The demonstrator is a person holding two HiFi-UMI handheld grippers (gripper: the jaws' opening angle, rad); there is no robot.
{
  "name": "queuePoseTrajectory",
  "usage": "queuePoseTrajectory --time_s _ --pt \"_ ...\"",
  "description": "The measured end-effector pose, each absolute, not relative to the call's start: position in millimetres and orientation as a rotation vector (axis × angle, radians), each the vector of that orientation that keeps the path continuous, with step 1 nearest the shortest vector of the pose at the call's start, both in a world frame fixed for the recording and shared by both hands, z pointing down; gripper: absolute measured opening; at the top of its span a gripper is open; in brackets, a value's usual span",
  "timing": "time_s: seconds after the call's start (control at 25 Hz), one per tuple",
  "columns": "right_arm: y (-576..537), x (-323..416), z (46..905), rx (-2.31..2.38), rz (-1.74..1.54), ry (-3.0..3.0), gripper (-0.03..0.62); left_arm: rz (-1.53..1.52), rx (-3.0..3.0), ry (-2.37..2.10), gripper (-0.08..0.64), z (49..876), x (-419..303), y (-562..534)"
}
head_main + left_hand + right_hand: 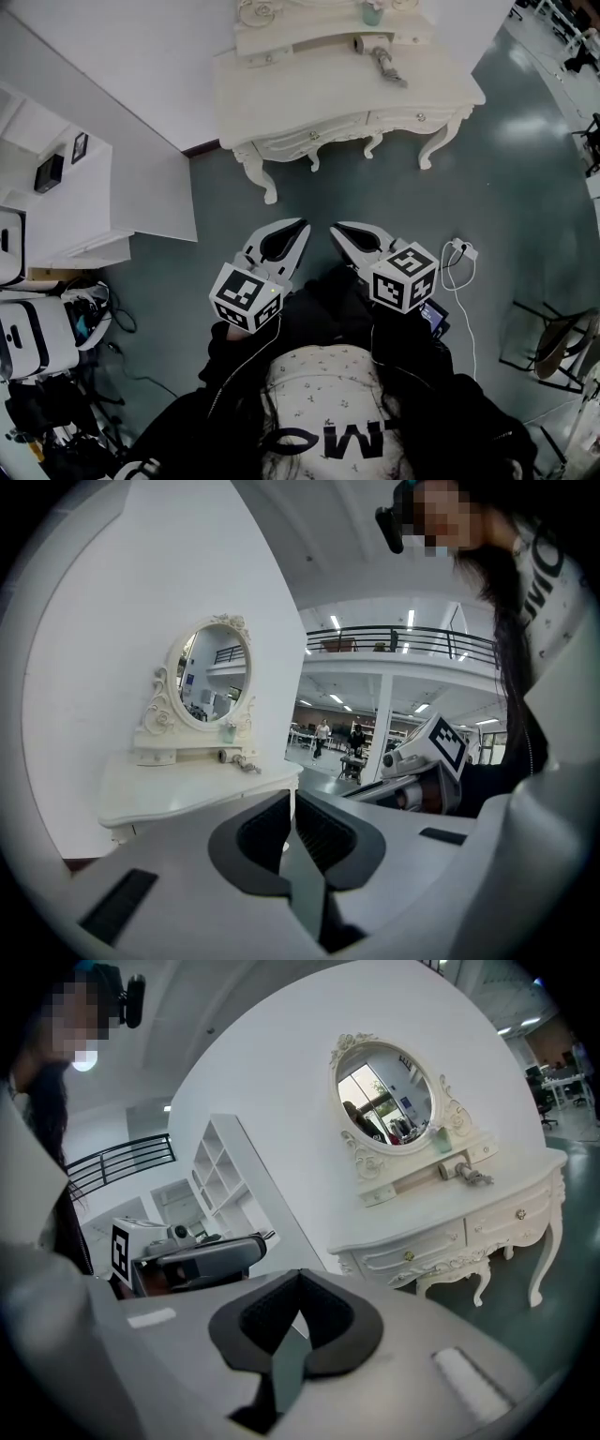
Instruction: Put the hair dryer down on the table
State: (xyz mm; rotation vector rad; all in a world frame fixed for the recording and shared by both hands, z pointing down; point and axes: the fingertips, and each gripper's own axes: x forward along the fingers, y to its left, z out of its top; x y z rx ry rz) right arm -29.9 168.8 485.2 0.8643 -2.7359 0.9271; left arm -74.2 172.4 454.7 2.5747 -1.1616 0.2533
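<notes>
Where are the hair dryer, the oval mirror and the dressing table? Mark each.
hair dryer [386,66], head view, middle of its body.
oval mirror [386,1096], right gripper view, centre of the glass.
dressing table [281,94], head view, bare tabletop.

Black sleeves [232,364] — white floral top [323,382], blk lettering.

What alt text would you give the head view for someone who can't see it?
Seen from above, a person holds two tongs close to the body, left tongs and right tongs both shut and empty, tips aimed at a white dressing table. A hair dryer lies on its top.
</notes>
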Motion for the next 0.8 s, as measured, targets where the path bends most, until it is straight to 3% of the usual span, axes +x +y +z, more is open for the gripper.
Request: queuePoseTrajectory --time_s 0.8 --pt "195 -63 485 0.887 0.875 -2.71 0.009 0.194 2.616 -1.147 0.001 454 -107 199"
